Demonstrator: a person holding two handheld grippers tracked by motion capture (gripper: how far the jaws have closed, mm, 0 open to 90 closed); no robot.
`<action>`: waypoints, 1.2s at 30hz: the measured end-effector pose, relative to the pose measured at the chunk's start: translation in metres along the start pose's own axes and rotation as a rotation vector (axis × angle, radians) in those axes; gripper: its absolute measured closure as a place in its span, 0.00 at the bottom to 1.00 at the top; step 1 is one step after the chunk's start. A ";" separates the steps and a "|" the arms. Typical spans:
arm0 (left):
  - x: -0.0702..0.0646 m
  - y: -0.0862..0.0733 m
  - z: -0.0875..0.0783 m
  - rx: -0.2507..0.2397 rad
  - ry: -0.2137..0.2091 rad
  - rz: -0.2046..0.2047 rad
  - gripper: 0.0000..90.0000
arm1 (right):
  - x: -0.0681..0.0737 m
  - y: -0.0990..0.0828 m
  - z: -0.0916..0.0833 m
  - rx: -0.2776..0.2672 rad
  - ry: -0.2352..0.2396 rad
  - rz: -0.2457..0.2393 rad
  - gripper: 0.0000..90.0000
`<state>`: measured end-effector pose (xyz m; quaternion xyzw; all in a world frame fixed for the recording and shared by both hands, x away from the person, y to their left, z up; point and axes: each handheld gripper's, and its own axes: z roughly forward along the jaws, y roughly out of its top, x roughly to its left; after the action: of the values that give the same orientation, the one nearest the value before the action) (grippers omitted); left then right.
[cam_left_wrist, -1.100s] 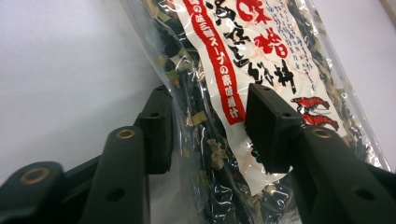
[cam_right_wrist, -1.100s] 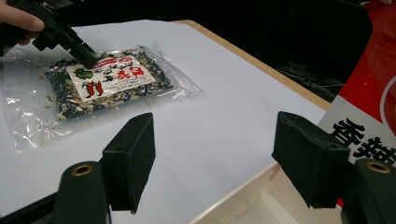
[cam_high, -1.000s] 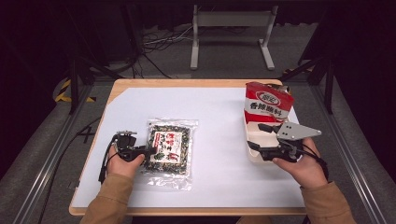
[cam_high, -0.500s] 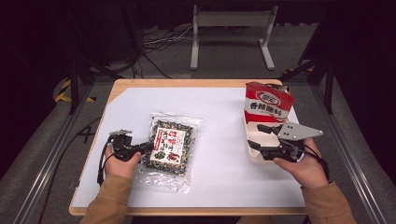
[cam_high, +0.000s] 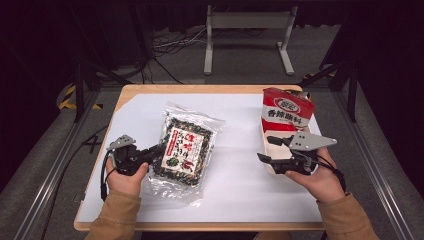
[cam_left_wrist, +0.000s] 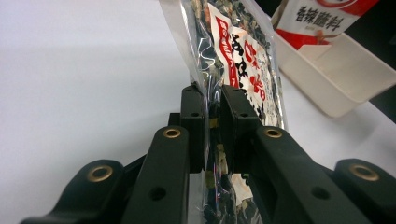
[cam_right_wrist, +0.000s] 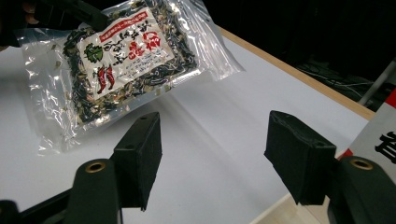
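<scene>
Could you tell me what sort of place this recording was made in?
Probably a lab or recording studio rather than a home: a white-topped table stands among dark surroundings, with loose cables on the grey floor and a metal stand behind it.

The high view looks forward and down from above the person's side onto the whole tabletop (cam_high: 240, 195), from some distance. The left gripper view sits very close behind its own jaws and faces across the tabletop to the white tray (cam_left_wrist: 345, 74), with the clear snack bag (cam_left_wrist: 243, 60) right in front. The right gripper view looks low over the tabletop at the same bag, which all three views share
</scene>
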<state>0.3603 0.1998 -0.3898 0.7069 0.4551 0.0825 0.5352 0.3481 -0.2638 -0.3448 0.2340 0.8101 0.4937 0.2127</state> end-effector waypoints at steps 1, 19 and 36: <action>-0.002 0.001 -0.002 -0.005 0.003 0.012 0.89 | 0.001 0.001 0.002 0.000 0.003 0.000 0.41; -0.030 0.012 -0.022 -0.139 -0.078 0.107 0.89 | 0.020 0.025 0.047 -0.007 0.092 0.145 0.36; -0.042 0.011 -0.021 -0.161 -0.152 0.176 0.89 | 0.022 0.034 0.067 -0.026 0.176 0.245 0.34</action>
<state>0.3303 0.1833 -0.3563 0.7030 0.3415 0.1116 0.6138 0.3743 -0.1901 -0.3447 0.2842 0.7846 0.5449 0.0820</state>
